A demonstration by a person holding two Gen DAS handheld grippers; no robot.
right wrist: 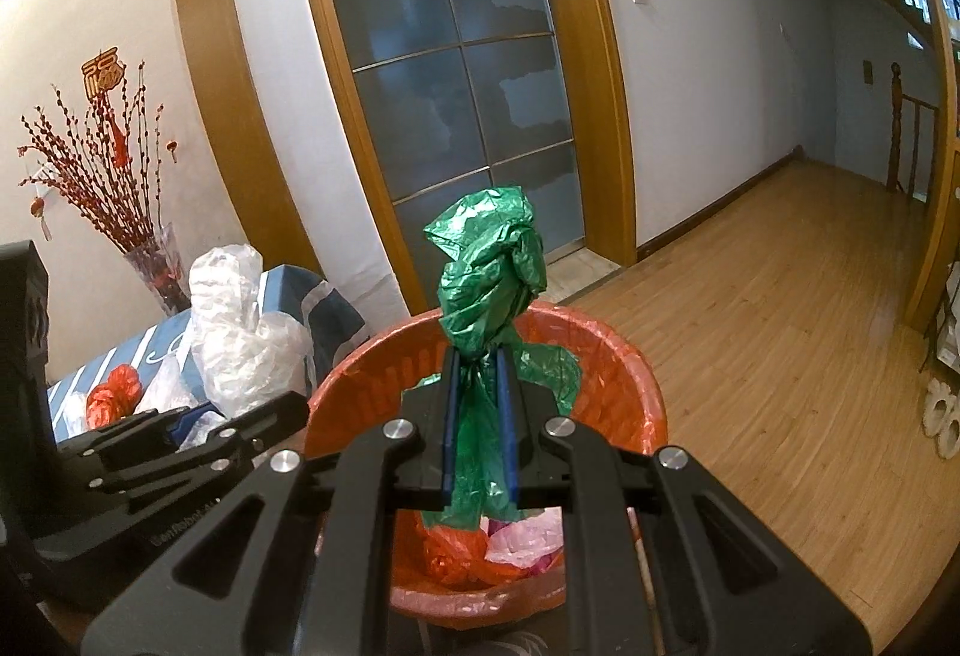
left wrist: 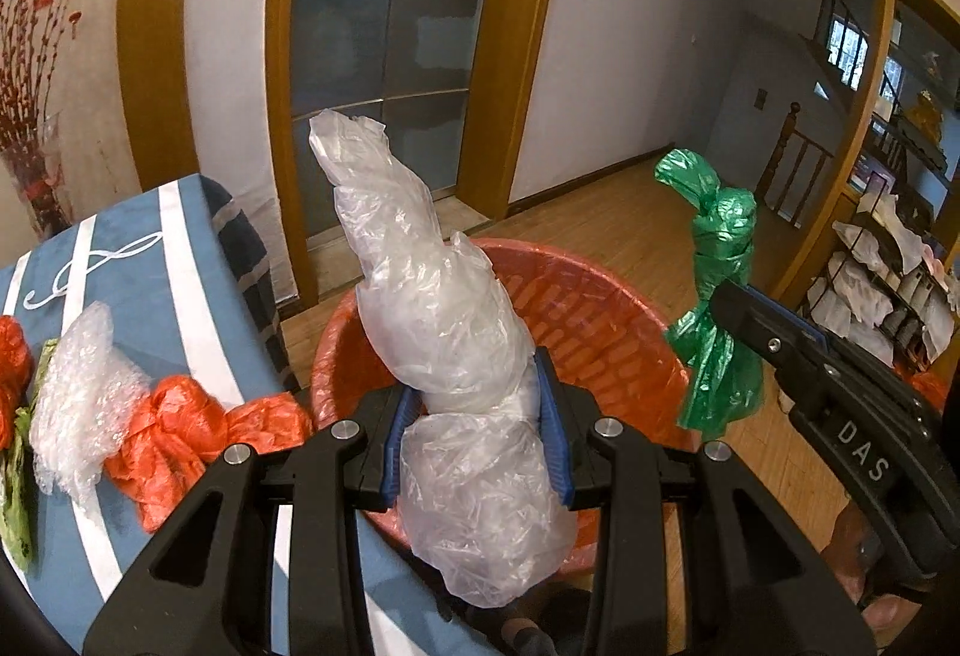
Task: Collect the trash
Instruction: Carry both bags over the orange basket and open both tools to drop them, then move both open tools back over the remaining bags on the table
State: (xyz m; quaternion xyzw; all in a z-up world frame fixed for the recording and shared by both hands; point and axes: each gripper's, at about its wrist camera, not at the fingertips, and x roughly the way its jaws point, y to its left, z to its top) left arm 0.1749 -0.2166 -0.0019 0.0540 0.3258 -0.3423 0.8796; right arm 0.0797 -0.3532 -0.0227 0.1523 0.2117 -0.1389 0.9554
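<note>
My left gripper (left wrist: 480, 386) is shut on a crumpled clear plastic bag (left wrist: 432, 296) and holds it upright over the near rim of the orange trash bin (left wrist: 600, 308). My right gripper (right wrist: 478, 374) is shut on a knotted green plastic bag (right wrist: 489, 272) and holds it over the bin (right wrist: 606, 356); that green bag also shows at the right of the left wrist view (left wrist: 717, 260). The clear bag shows in the right wrist view (right wrist: 234, 332). The bin holds orange and pink bags (right wrist: 498, 548).
A blue striped tablecloth (left wrist: 132, 260) covers the table left of the bin, with an orange bag (left wrist: 180, 428), a clear bag (left wrist: 78, 386) and green scraps (left wrist: 15, 512) on it. A vase of red branches (right wrist: 150, 260) stands behind. Wood floor (right wrist: 780, 356) lies to the right.
</note>
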